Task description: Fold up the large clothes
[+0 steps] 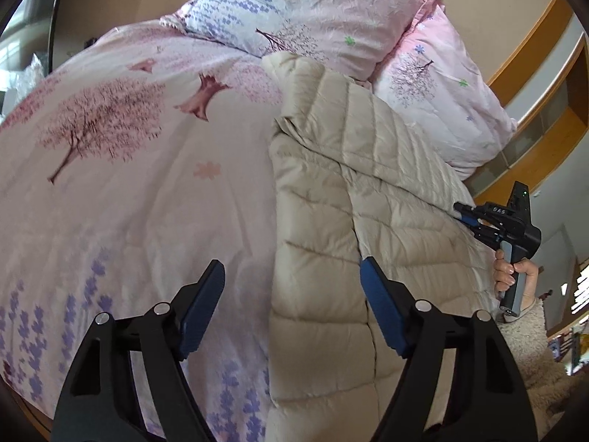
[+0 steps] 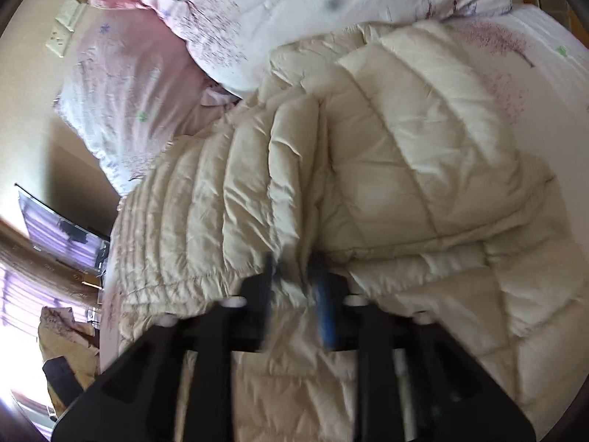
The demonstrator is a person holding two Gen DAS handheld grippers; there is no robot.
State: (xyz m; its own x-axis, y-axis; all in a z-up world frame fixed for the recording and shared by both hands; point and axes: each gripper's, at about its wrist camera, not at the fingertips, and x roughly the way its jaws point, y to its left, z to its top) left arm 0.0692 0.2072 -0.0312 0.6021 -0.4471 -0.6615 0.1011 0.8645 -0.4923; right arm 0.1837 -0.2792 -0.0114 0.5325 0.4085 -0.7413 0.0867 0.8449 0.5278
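Note:
A cream quilted down jacket (image 1: 331, 202) lies lengthwise on the bed, partly folded, with a long edge running down its middle. My left gripper (image 1: 292, 269) is open and empty, hovering over the jacket's left edge near its lower end. My right gripper (image 1: 465, 217) shows at the jacket's right edge, held in a hand. In the right wrist view the jacket (image 2: 368, 165) fills the frame, and my right gripper (image 2: 294, 272) has its fingers close together with jacket fabric bunched between them; the picture is blurred.
The bed has a pink quilt (image 1: 129, 165) printed with trees and purple flowers. Pillows (image 1: 313, 11) lie at the head, against a beige wall. A wooden bed frame (image 1: 533, 55) runs along the right. A laptop (image 2: 62, 228) sits beside the bed.

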